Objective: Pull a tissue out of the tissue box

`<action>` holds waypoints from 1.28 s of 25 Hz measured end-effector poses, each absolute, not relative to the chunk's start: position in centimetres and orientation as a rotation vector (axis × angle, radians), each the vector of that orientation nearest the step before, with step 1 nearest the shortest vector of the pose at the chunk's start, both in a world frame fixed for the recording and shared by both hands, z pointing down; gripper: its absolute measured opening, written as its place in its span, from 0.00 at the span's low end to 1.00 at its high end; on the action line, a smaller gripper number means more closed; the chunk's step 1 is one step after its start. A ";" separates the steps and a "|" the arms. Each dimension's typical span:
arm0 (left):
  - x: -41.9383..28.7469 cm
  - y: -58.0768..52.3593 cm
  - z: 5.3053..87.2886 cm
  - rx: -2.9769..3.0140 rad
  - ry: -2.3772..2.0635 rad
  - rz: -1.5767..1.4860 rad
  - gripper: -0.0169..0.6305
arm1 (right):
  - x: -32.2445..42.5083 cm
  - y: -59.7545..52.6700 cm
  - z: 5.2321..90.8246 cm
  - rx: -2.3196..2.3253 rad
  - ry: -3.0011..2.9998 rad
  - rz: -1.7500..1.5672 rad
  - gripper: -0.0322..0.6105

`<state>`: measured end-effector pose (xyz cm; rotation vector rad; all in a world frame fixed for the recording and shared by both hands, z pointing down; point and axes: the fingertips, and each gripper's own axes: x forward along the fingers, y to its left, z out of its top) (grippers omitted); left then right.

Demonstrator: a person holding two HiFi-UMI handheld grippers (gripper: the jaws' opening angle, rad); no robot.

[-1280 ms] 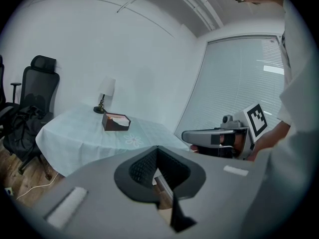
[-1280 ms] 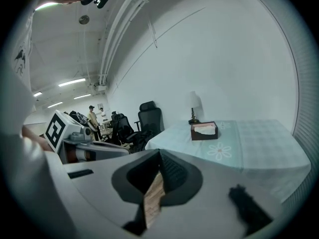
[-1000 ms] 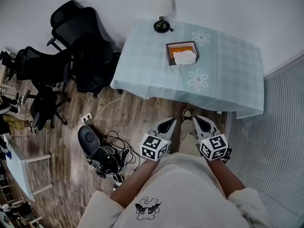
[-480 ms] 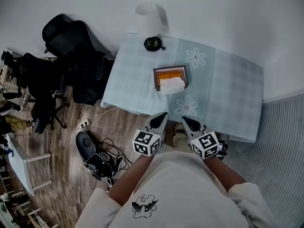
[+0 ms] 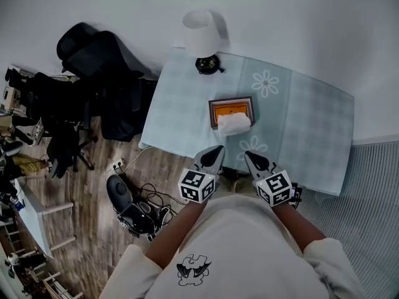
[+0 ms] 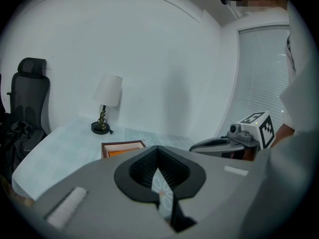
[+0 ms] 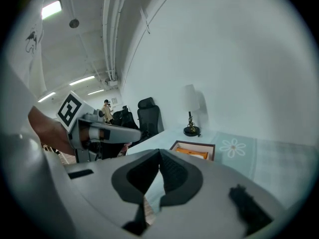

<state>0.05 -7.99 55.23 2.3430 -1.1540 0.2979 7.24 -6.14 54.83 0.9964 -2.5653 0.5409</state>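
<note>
Pale blue cloth covers your desk [image 5: 299,123], w/ the tissue box [image 5: 231,108] mid-desk and a lamp [image 5: 202,36] at the far corner. Head view shows a tissue [image 5: 234,124] sticking up at the box's near side; left gripper view shows just the rim & orange inside. Your left gripper [image 5: 217,149] and right gripper [image 5: 247,155] are by the desk's front edge, apart from the box, jaws together, nothing btwn them. Only the right gripper view catches a person [image 7: 106,109] far back by the chairs [image 7: 149,116].
</note>
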 end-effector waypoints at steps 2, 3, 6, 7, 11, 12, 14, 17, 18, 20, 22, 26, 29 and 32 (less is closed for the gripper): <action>-0.6 -8.7 55.3 2.344 -1.149 0.305 0.04 | 7.2 -7.3 54.8 1.017 -2.551 0.543 0.06; -0.9 -9.1 55.4 2.341 -1.151 0.303 0.04 | 7.1 -7.7 54.9 1.014 -2.545 0.539 0.06; -1.4 -9.6 56.1 2.328 -1.154 0.298 0.04 | 6.3 -8.7 55.9 0.987 -2.528 0.533 0.07; -1.4 -9.7 56.3 2.327 -1.151 0.300 0.04 | 6.1 -9.0 56.3 0.977 -2.520 0.534 0.08; -1.1 -10.5 57.8 2.328 -1.139 0.335 0.04 | 5.2 -10.1 58.2 0.942 -2.477 0.529 0.18; -1.1 -10.8 58.0 2.324 -1.141 0.339 0.04 | 4.9 -10.4 58.6 0.937 -2.467 0.523 0.18; -1.2 -11.5 58.3 2.319 -1.153 0.342 0.04 | 4.4 -11.0 59.6 0.920 -2.450 0.514 0.21; -1.1 -12.2 59.0 2.317 -1.166 0.349 0.04 | 3.7 -11.8 61.5 0.889 -2.416 0.505 0.26; -1.1 -12.4 59.4 2.314 -1.169 0.360 0.04 | 3.6 -11.9 62.1 0.881 -2.402 0.498 0.26; -1.4 -12.8 60.8 2.299 -1.176 0.395 0.04 | 3.4 -12.2 63.4 0.868 -2.370 0.486 0.27; -1.9 -13.2 62.4 2.275 -1.179 0.431 0.04 | 3.1 -12.3 65.0 0.849 -2.333 0.499 0.28; -2.0 -14.6 65.6 2.220 -1.165 0.479 0.04 | 3.0 -12.5 68.5 0.806 -2.249 0.518 0.30; -2.2 -15.2 67.0 2.173 -1.156 0.485 0.04 | 3.0 -12.4 70.0 0.794 -2.203 0.508 0.32; -2.4 -15.0 67.8 2.158 -1.151 0.504 0.09 | 2.6 -12.1 70.7 0.786 -2.200 0.546 0.33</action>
